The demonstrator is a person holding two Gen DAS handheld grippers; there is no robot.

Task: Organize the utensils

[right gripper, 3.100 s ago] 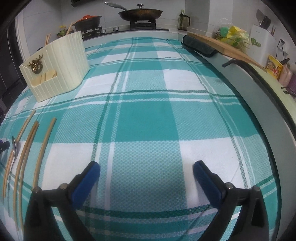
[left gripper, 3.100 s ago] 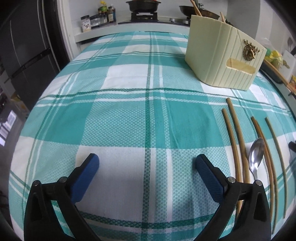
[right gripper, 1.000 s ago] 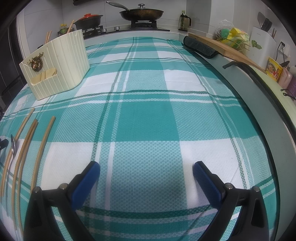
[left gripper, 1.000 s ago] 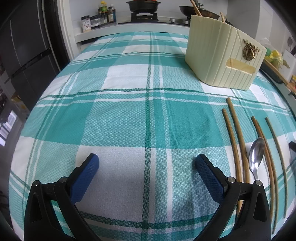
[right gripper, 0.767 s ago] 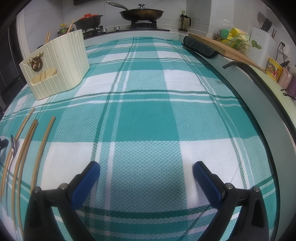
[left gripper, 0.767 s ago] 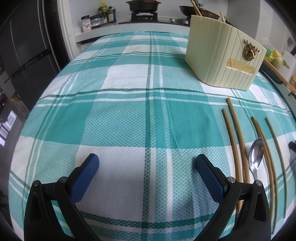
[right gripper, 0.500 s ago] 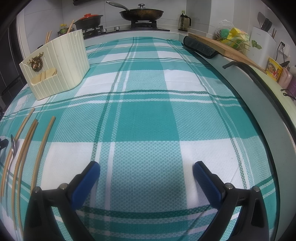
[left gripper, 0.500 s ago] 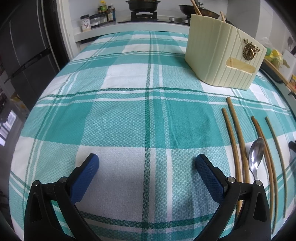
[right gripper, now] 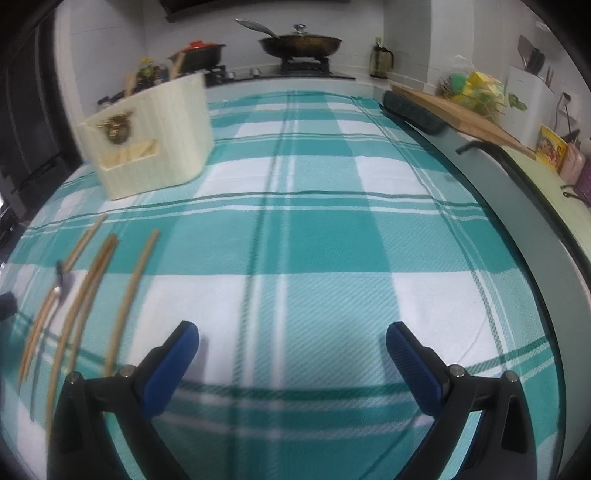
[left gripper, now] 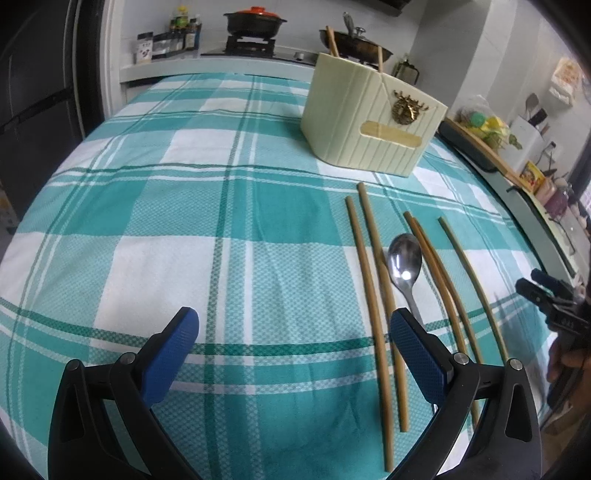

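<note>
Several wooden chopsticks [left gripper: 369, 280] and a metal spoon [left gripper: 404, 264] lie side by side on the teal checked tablecloth [left gripper: 207, 206]. A cream utensil holder [left gripper: 369, 118] with a gold stag emblem stands behind them, with chopsticks in its back part. My left gripper [left gripper: 291, 347] is open and empty, its right finger beside the spoon handle. My right gripper [right gripper: 291, 350] is open and empty over bare cloth. In the right wrist view the chopsticks [right gripper: 125, 295], the spoon [right gripper: 59, 284] and the holder [right gripper: 155, 140] are at the left.
A stove with a red-lidded pot [left gripper: 255, 22] and a pan [right gripper: 299, 44] is at the back. A wooden board [right gripper: 465, 114] and a dark roll [right gripper: 413, 110] lie along the right counter. The right gripper shows at the right edge of the left wrist view [left gripper: 554, 306].
Both grippers have lifted and shifted. The left one has moved right, nearer the chopsticks and spoon. The right wrist view has swung, and its left side is blurred by motion.
</note>
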